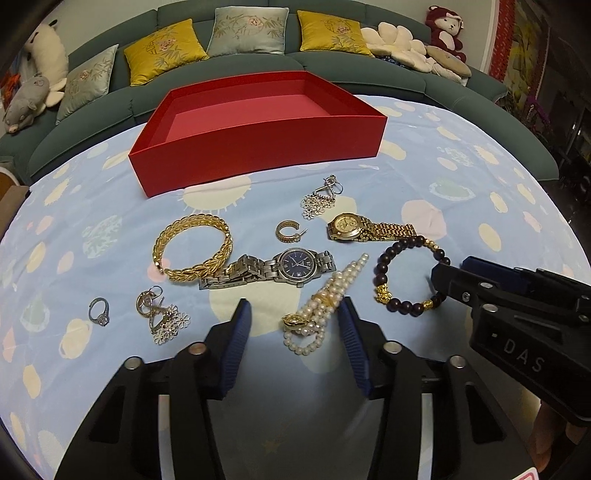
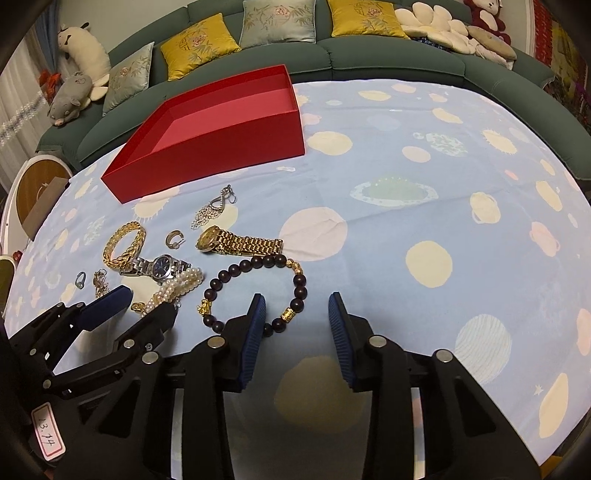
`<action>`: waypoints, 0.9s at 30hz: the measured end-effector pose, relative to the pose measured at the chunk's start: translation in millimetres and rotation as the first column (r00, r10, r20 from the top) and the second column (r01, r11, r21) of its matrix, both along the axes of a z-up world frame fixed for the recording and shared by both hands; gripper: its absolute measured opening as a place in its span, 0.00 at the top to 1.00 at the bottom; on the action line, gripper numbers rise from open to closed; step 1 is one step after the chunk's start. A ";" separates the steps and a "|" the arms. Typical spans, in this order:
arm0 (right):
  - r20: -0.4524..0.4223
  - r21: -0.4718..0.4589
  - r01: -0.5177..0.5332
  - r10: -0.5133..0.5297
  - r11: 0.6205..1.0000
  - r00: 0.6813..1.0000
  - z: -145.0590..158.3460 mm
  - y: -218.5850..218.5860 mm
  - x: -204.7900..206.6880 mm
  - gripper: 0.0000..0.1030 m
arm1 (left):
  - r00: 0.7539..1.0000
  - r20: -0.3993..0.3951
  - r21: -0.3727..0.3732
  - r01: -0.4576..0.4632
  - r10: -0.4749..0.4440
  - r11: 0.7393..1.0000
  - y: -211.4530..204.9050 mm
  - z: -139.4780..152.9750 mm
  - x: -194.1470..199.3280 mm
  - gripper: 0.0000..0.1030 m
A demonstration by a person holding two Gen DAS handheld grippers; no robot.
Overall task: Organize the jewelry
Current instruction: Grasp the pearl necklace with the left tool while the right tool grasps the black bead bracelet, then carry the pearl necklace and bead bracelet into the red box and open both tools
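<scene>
the pearl bracelet [image 1: 325, 306] is floppy and slippery, so pinch its gold clasp at 7 o'clock. both jaws are partly open, holding nothing; the bead bracelet [image 2: 255, 295] rolls.

Curved teal sofa [image 1: 332, 70] with cushions [image 1: 164, 50] and plush toys [image 1: 445, 31] behind planet-print tablecloth [image 2: 424, 184].
</scene>
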State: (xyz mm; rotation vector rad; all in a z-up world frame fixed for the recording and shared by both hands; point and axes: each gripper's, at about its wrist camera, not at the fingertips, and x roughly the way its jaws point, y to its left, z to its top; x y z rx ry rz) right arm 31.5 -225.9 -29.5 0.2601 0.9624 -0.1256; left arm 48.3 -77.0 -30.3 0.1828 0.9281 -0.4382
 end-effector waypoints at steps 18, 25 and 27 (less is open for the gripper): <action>0.126 -0.026 -0.043 0.046 0.999 0.991 35.6 9.7 -14.9 0.93 | 1.000 -0.003 -0.122 -0.023 0.022 0.992 45.8 38.8 -17.4 0.96; 0.196 -0.010 -0.037 0.039 0.999 0.980 60.7 5.6 -27.4 0.93 | 0.999 0.018 -0.155 -0.044 0.048 0.987 70.3 59.9 -27.9 0.96; 0.203 0.001 -0.038 0.037 0.999 0.978 63.9 3.5 -29.0 0.93 | 0.998 0.022 -0.158 -0.046 0.050 0.986 74.4 63.8 -29.2 0.96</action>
